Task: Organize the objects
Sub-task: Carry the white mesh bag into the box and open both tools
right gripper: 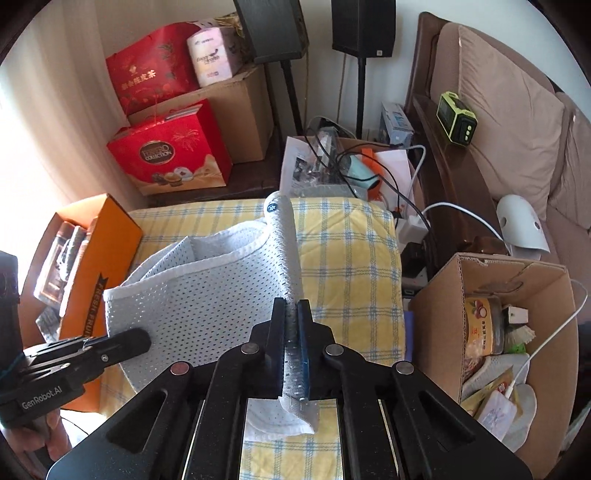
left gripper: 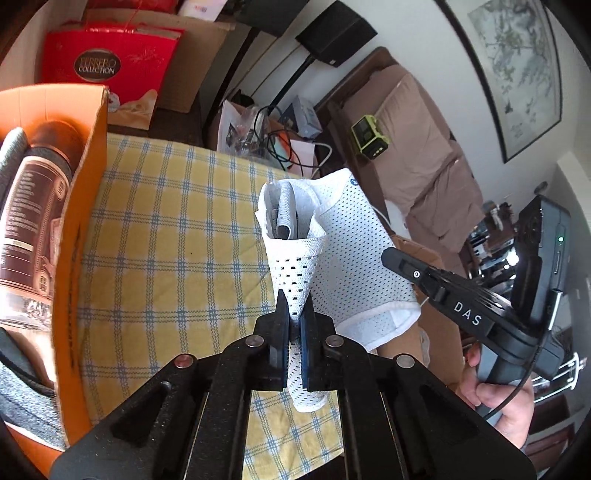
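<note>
Count by kind, both wrist views.

- White mesh cloth (right gripper: 207,291): one, pinched between the jaws of both grippers.
- Grippers: two, left gripper (left gripper: 295,314) and right gripper (right gripper: 291,314).
- Orange box (right gripper: 99,251): one, left of the cloth.
- Red gift bags: two, ahead and left; Ferrero bag (right gripper: 173,151) and upper red bag (right gripper: 155,66).
- Black speakers on stands: two, straight ahead; left speaker (right gripper: 273,29), right speaker (right gripper: 364,26).
- Open cardboard box (right gripper: 491,295): one, right of the right gripper.
- Green device (right gripper: 456,118): one, ahead right.
</note>
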Available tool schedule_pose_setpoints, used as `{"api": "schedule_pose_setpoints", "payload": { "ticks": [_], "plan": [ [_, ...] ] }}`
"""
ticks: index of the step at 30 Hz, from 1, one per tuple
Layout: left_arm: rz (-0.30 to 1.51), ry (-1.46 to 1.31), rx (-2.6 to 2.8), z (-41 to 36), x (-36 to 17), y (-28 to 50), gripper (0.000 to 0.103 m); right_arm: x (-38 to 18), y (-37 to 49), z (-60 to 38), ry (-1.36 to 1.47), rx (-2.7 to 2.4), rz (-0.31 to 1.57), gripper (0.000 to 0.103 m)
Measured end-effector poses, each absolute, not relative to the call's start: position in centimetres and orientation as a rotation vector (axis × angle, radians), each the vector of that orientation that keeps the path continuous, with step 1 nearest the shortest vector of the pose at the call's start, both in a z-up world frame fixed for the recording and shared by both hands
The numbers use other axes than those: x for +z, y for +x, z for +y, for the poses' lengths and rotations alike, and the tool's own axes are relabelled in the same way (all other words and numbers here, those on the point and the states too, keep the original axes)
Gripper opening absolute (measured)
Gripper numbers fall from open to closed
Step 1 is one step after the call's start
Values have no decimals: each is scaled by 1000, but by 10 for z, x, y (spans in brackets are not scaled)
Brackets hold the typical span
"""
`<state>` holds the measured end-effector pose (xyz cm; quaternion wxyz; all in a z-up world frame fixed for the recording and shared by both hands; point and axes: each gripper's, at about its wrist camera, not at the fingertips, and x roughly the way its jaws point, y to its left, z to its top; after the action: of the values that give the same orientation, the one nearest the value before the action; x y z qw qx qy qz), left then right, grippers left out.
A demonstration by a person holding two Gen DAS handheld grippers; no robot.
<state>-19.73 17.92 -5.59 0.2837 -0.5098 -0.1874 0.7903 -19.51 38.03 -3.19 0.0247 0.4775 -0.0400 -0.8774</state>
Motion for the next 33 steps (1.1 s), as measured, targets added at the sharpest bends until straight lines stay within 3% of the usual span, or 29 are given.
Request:
{"api": "schedule_pose_setpoints", "payload": {
  "ticks": [16,24,33],
  "plan": [
    [-465,-1262,2280,40,23,-164,4,44,-165,249,1215,-2636,-81,5],
    [-404,-1327,2373,-38,27,-165,4,41,-168,171,1184,-2515,-90,5],
    [-279,-1444,2421,-88,0,-179,4,-4,-182,105,1239,-2387,-174,5]
  ]
}}
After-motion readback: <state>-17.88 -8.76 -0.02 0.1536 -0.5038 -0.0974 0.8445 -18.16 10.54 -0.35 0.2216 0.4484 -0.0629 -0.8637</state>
